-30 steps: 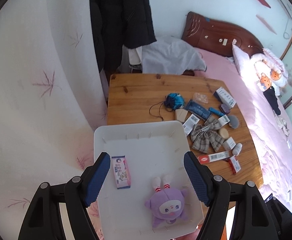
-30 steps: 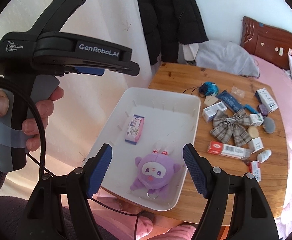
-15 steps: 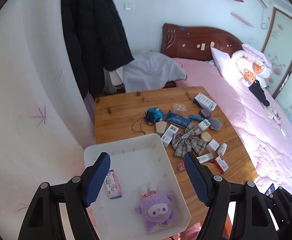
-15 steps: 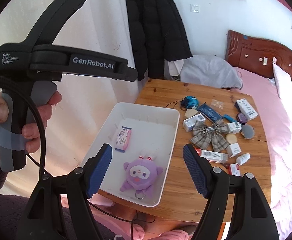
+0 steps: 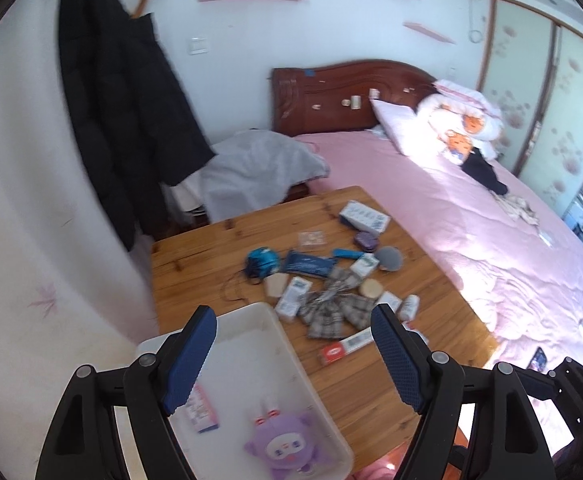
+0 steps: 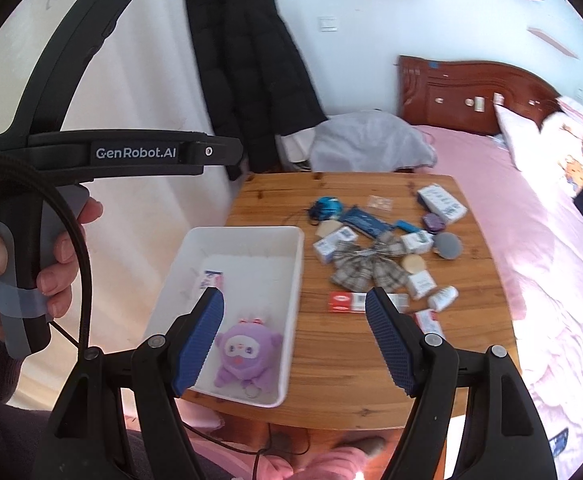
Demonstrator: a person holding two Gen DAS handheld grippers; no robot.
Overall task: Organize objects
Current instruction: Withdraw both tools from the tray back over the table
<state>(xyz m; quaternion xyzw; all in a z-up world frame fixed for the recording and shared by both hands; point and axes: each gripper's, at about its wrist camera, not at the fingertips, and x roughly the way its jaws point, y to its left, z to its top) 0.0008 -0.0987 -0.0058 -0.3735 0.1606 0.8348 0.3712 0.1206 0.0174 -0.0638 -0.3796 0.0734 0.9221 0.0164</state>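
A white tray sits at the wooden table's near left corner. It holds a purple plush toy and a small pink packet. Above the tray's far end hangs my left gripper, its jaws opening with nothing between them. My right gripper is open and empty, high over the tray and the plush. Loose items lie right of the tray: a plaid bow, a red-and-white box and several small boxes.
A pink bed runs along the table's right side. A black coat hangs on the wall behind, with grey cloth below it. A hand holds the left gripper's handle at the left of the right wrist view.
Both grippers have pulled back and risen from the tray. The tray and plush now sit lower and smaller in both views, and more of the room shows.
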